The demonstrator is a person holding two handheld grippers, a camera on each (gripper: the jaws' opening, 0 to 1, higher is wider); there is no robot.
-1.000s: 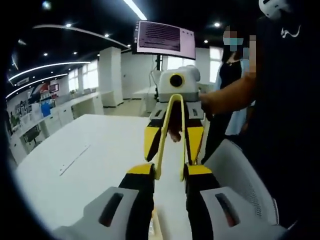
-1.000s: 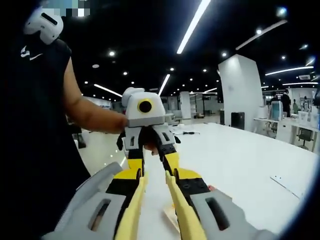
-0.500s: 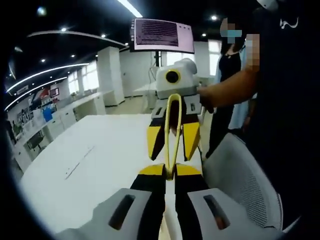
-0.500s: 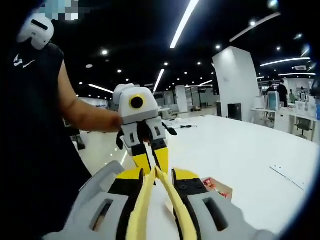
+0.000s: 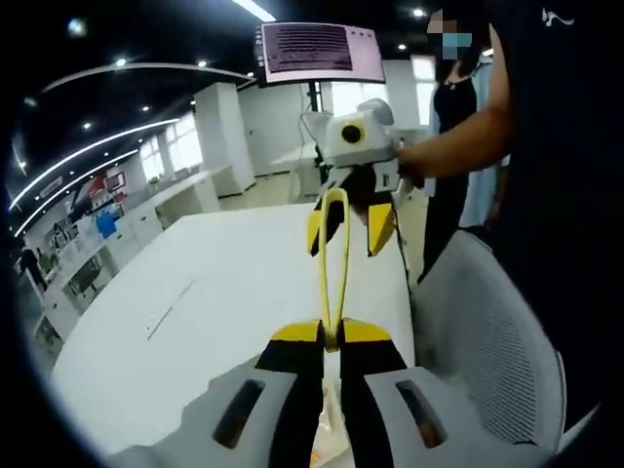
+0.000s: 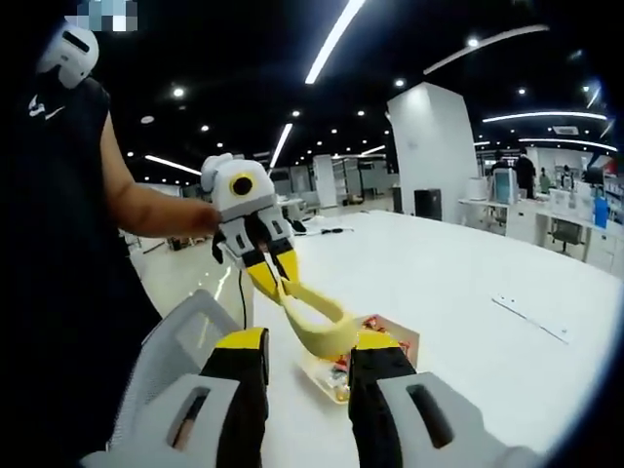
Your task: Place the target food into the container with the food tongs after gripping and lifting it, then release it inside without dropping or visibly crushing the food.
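Yellow food tongs [image 5: 333, 255] run between the two grippers, above the white table [image 5: 214, 312]. My left gripper [image 5: 332, 336] is shut on the tongs' arms and presses them together. My right gripper [image 6: 307, 341] is open with its jaws wide apart. The tongs' looped end [image 6: 326, 334] sits between those jaws; I cannot tell whether it touches them. In the left gripper view the right gripper [image 5: 347, 239] faces me, jaws spread. In the right gripper view the left gripper [image 6: 263, 268] holds the far end of the tongs. A flat red-printed packet [image 6: 390, 334] lies on the table behind my right jaws.
A grey mesh chair back [image 5: 487, 331] stands against the table's edge, also visible as the chair [image 6: 180, 336] at the left. A person's bare arm [image 5: 448, 156] holds the right gripper. Another person [image 5: 456, 93] stands by a screen on a stand [image 5: 317, 54]. A white pillar [image 6: 434, 146] rises behind the table.
My left jaws have shut on the tongs and squeezed their arms together. My right jaws have opened off the tongs. The two grippers have drawn apart.
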